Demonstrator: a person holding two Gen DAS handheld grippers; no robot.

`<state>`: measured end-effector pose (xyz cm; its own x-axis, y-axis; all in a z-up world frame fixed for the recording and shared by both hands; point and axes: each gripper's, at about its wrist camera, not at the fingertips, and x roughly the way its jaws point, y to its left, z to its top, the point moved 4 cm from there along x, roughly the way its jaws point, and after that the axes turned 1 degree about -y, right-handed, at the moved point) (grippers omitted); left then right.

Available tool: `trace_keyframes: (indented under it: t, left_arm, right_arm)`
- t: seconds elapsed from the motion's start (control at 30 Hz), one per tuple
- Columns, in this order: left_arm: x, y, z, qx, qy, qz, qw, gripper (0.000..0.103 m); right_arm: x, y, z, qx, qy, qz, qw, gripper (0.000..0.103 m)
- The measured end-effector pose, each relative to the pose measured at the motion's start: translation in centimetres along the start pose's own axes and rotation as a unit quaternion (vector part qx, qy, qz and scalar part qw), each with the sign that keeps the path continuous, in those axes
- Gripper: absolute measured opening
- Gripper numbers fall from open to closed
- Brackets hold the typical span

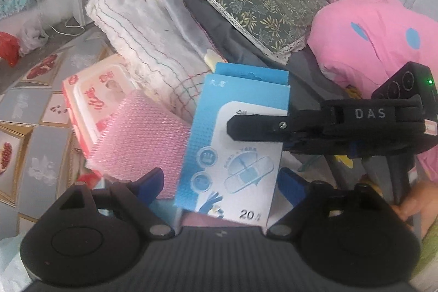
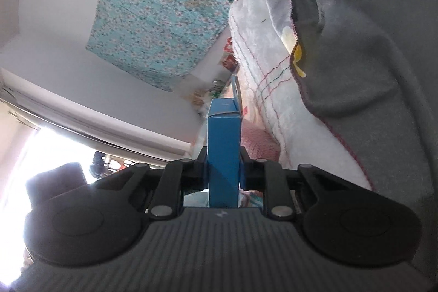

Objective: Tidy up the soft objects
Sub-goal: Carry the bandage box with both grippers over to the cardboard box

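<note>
Grey cloth covers the heap where a white towel and pink blanket lie. Right gripper pinches a closed blue bandage box by its thin sides. Left gripper is spread wide around the box, not touching. Beside it sit a pink sponge and wet wipes pack.

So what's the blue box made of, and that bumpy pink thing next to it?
The blue box looks like thin printed cardboard with a smooth, slightly glossy finish: it has crisp folded edges and a tuck flap on top. The right tongs are shut on its narrow sides. The bumpy pink thing seems to be a soft textured cloth or sponge, dimpled all over and matte; which one I can't tell.
</note>
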<state>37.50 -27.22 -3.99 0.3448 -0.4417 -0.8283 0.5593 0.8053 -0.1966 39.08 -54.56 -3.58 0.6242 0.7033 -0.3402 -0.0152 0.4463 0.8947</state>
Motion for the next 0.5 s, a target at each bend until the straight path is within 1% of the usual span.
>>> trace_keyframes:
  t: [0.07,0.1,0.2,0.33,0.5]
  left_arm:
    - [0.0,-0.6,0.0,0.008,-0.003,0.0,1.0,0.089]
    - [-0.1,-0.9,0.0,0.016,-0.008,0.001,0.9998,0.084]
    - [-1.1,-1.8,-0.2,0.033,-0.021,0.015,0.9991,0.077]
    - [-3.5,-2.5,-0.6,0.046,-0.038,0.034,0.9976,0.076]
    - [-7.9,-3.2,-1.7,0.051,-0.069,0.056,0.9947,0.076]
  right_arm:
    - [0.1,0.3,-0.1,-0.001,0.002,0.006,1.0,0.019]
    - [-0.1,0.7,-0.1,-0.004,0.002,0.007,1.0,0.019]
    - [-0.5,2.1,-0.4,-0.016,-0.002,0.01,1.0,0.019]
    - [-0.9,4.0,-0.9,-0.019,0.001,0.025,0.999,0.019]
    - [-2.1,8.0,-3.0,-0.043,0.006,0.044,0.998,0.021]
